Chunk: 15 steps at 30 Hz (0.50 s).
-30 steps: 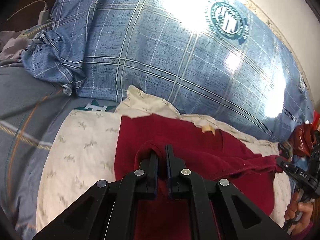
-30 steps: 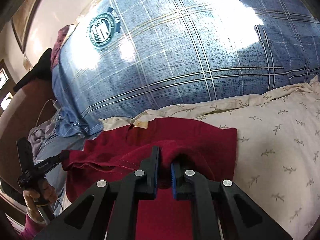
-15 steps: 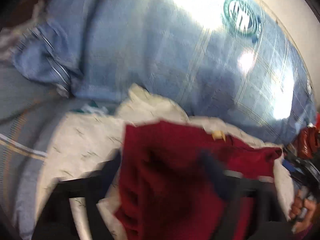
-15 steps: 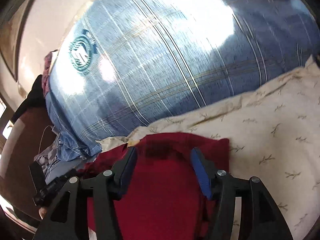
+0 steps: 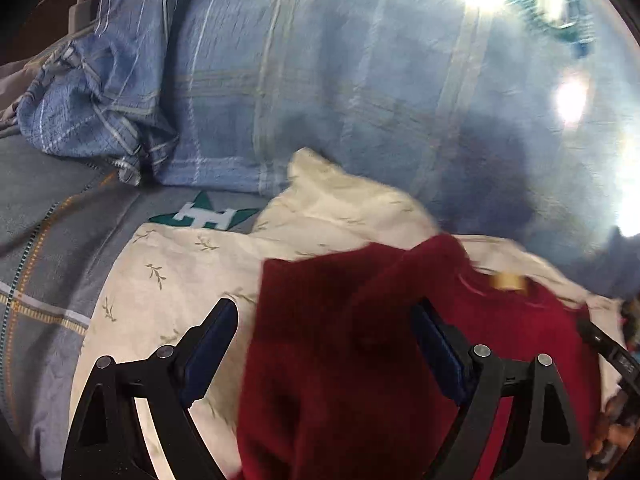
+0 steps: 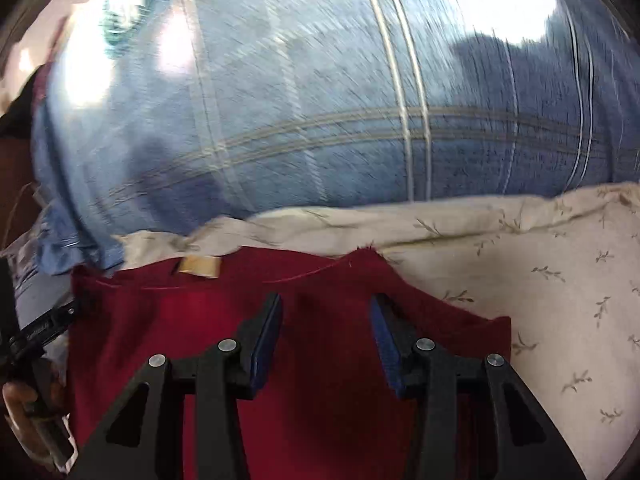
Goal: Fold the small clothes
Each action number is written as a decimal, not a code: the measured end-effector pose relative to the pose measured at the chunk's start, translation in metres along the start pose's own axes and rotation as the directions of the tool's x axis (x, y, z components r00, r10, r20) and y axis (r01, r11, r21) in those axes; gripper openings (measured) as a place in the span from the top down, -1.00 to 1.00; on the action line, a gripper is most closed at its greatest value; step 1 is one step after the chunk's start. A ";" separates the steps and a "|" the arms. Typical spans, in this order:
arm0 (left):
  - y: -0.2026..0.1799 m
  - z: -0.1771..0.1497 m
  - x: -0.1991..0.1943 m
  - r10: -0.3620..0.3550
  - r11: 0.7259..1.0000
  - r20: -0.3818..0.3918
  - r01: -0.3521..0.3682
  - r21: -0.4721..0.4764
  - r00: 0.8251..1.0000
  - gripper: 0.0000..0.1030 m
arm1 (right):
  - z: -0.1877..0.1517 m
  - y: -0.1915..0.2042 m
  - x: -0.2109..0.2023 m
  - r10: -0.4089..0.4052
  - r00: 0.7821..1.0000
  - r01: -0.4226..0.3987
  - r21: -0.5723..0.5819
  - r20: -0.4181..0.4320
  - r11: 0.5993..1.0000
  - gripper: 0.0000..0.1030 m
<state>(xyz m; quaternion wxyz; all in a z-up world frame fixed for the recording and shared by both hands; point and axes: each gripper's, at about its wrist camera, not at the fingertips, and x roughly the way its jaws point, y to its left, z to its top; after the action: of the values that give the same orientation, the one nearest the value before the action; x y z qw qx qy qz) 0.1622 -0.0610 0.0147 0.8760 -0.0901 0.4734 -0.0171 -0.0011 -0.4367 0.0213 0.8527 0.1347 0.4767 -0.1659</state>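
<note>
A dark red garment (image 5: 340, 344) lies on a cream leaf-print pillow (image 5: 168, 276), with a tan label (image 5: 508, 281) at its far edge. My left gripper (image 5: 324, 336) is open above its left part, jaws wide apart, holding nothing. In the right wrist view the red garment (image 6: 224, 320) lies flat with its label (image 6: 199, 267) at the far edge. My right gripper (image 6: 326, 328) is open just above the cloth, empty. The left gripper (image 6: 44, 324) shows at the left edge of that view.
A big blue plaid duvet (image 5: 360, 100) rises behind the pillow (image 6: 560, 280) and fills the back of both views (image 6: 320, 120). A grey-blue sheet (image 5: 48, 240) lies at the left. A white charger and cable (image 5: 78, 12) sit at the far left.
Both grippers were shut on folds of the red garment a second ago. Both have opened and let it go, and the garment has dropped flat on the pillow.
</note>
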 end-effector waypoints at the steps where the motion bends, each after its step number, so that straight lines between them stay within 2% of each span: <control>1: -0.001 0.003 0.010 0.022 1.000 -0.021 -0.022 -0.001 1.000 -0.70 | 0.001 -0.003 0.009 -0.003 1.000 0.003 0.015 -0.020 1.000 0.12; 4: 0.005 0.008 0.029 0.007 0.999 -0.065 -0.010 -0.044 0.998 -0.70 | 0.000 -0.001 0.011 -0.013 1.000 0.013 -0.002 -0.015 1.000 0.07; 6: 0.006 0.009 0.024 -0.008 0.998 -0.058 0.005 -0.058 0.998 -0.70 | -0.001 0.002 -0.002 -0.010 1.000 0.010 -0.016 -0.008 1.000 0.07; 12: 0.023 -0.006 -0.033 -0.022 1.000 0.036 0.022 0.002 0.999 -0.67 | -0.027 0.009 -0.070 0.060 0.996 -0.058 -0.043 0.059 0.997 -0.02; 14: 0.030 -0.019 -0.058 -0.019 1.000 0.068 0.018 0.021 0.997 -0.67 | -0.039 0.012 -0.072 0.041 0.999 -0.038 -0.077 0.036 0.996 -0.11; 15: 0.032 -0.026 -0.067 -0.017 0.999 0.072 0.015 0.030 0.997 -0.67 | -0.045 0.013 -0.061 0.013 1.000 -0.013 -0.096 -0.004 0.995 -0.12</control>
<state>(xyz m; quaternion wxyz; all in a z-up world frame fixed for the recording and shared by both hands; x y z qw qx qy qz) 0.1015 -0.0252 0.0504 0.8936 -0.0818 0.4405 -0.0278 -0.0604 -0.3981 0.0511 0.8585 0.0969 0.4846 -0.1368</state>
